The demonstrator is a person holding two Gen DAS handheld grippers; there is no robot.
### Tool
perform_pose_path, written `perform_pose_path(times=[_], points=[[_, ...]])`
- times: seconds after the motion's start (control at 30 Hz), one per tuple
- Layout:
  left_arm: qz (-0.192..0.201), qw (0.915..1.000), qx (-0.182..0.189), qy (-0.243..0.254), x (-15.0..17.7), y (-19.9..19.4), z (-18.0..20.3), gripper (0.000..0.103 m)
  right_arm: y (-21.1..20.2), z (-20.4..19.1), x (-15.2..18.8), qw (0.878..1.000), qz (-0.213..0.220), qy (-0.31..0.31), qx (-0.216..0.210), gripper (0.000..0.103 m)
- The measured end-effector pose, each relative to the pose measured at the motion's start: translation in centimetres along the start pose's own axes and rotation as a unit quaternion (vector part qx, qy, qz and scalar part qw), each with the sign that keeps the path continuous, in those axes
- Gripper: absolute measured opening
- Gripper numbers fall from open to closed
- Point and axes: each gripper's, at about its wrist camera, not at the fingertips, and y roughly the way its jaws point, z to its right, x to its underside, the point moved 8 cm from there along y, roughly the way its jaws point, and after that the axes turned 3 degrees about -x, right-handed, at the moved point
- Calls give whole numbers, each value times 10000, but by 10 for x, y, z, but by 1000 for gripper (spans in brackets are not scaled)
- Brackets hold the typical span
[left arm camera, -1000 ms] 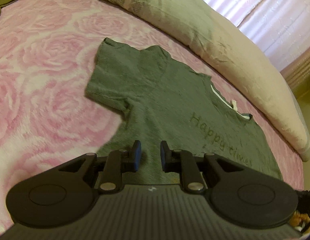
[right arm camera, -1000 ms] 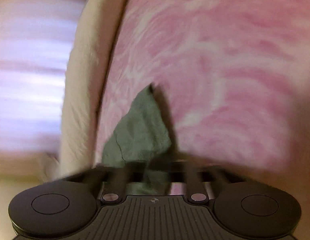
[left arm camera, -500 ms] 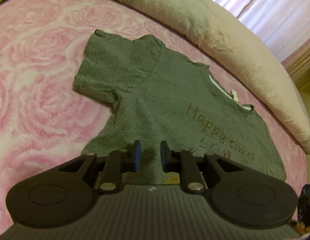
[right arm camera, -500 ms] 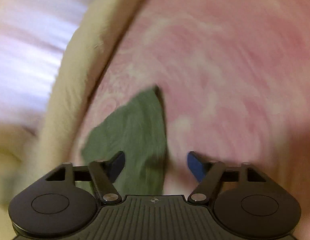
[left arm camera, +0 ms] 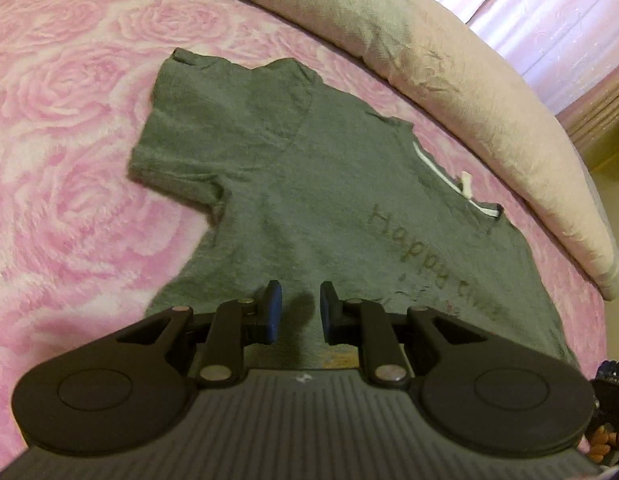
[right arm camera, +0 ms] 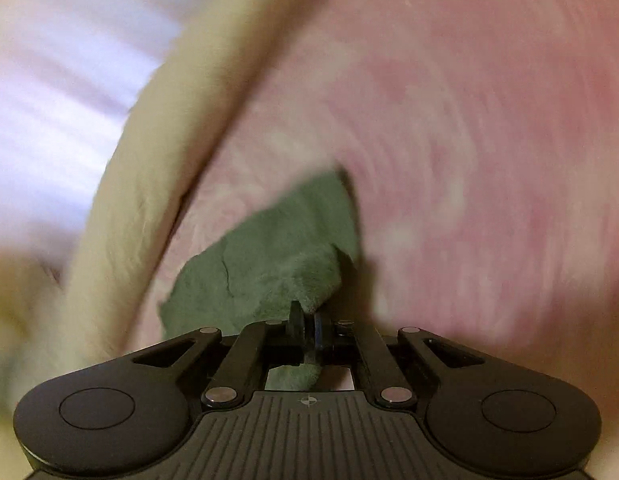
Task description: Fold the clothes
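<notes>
A grey-green T-shirt (left arm camera: 309, 184) with "Happy time" lettering lies flat on the pink rose blanket (left arm camera: 69, 160), one sleeve spread to the left. My left gripper (left arm camera: 297, 308) hovers over the shirt's lower part, open by a narrow gap, and nothing is pinched between its blue pads. In the blurred right wrist view, my right gripper (right arm camera: 307, 326) is shut on a bunched edge of the same green cloth (right arm camera: 269, 248). That cloth stretches away from the fingers over the blanket (right arm camera: 469, 160).
A long cream pillow (left arm camera: 449, 64) runs along the far side of the bed, just past the shirt's collar, and appears again as a cream band (right arm camera: 157, 160). Pale curtains (left arm camera: 549, 8) hang behind it. Dark items (left arm camera: 609, 400) sit at the lower right edge.
My right gripper stood wide open beside the cloth half a second ago and has now shut on it. The left gripper kept its gap while its view slid slightly over the shirt.
</notes>
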Motion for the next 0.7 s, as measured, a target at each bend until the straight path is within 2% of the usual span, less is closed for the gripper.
perform_pose_path(times=[0.07,0.13,0.17,0.2,0.23,0.27,0.3,0.33,0.4,0.53,0.6,0.63,0.7], points=[[-68,9999,-74,-89,3,2,-8,15,10,8,14,9967,-486,-458,469,6],[-109,9996,-124,-220,5,3,-15,15,10,13,17,9970,-614,-333,346,13],[-93,9996,-113,-245,4,2,-17,15,9,15,18,9973,-655,-236,249,31],[-69,9997,-115,-227,4,0,-19,15,8,17,18,9974,-696,-140,152,42],[-68,9997,-140,-179,3,0,-21,15,3,16,9,9983,-536,-141,198,62],[-74,9997,-167,-163,3,0,-23,15,-2,15,-2,9991,-313,-194,220,69],[-80,9997,-193,-148,2,-1,-26,15,-7,14,-11,9994,-88,-253,225,69],[-75,9997,-203,-152,1,-1,-27,14,-4,12,-21,9994,-63,-281,182,69],[-40,9996,-229,-143,-2,-2,-29,14,9,11,-39,9991,-132,-374,172,69],[49,9997,-232,-33,-10,-1,-26,15,47,5,-62,9930,-251,-1095,369,68],[45,9996,-257,63,-13,2,-24,15,67,6,-67,9902,-440,-1261,421,29],[53,9996,-271,106,-15,3,-23,15,76,7,-70,9886,-539,-1337,445,4],[69,9993,-300,191,-18,6,-21,15,70,10,-67,9883,-534,-1357,438,4]])
